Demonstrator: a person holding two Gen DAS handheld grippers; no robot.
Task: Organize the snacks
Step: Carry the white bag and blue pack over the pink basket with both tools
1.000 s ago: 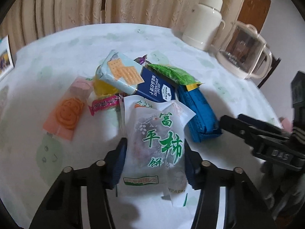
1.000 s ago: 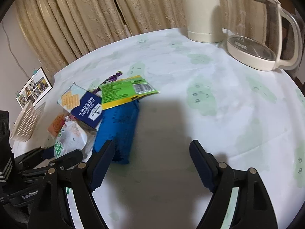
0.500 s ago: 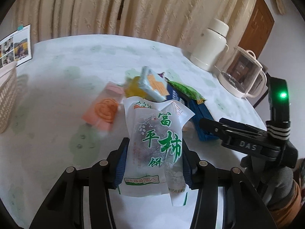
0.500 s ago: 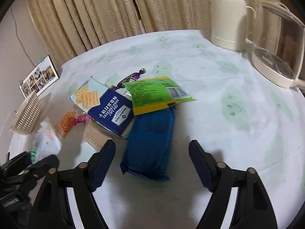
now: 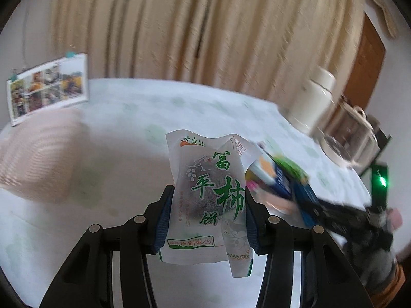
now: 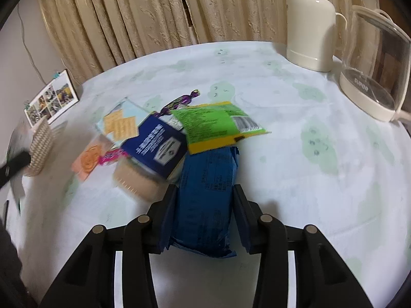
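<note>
The left gripper (image 5: pixel 205 220), still clamped on the white persimmon-cake packet (image 5: pixel 208 202), has swung it off the pile toward the basket (image 6: pixel 38 146) at far left, while the right gripper (image 6: pixel 204 218) has closed around the blue packet (image 6: pixel 205 200) lying on the table (image 6: pixel 308 179), next to go.

in the left wrist view the basket (image 5: pixel 38 159) at the left edge was smeared by motion blur and cut off by the frame. the snack pile (image 5: pixel 277 179) at right centre was blurred too, and partly hidden behind the white packet (image 5: pixel 208 200). the kettle (image 5: pixel 352 138) at the right was too blurred to make out. in the right wrist view the blue packet (image 6: pixel 205 200) had its far end tucked under the green packet (image 6: pixel 215 125). the tan snack (image 6: pixel 136 182) was blurred. the left gripper (image 6: pixel 15 164) at the left edge was a dark smear, cut off.
</note>
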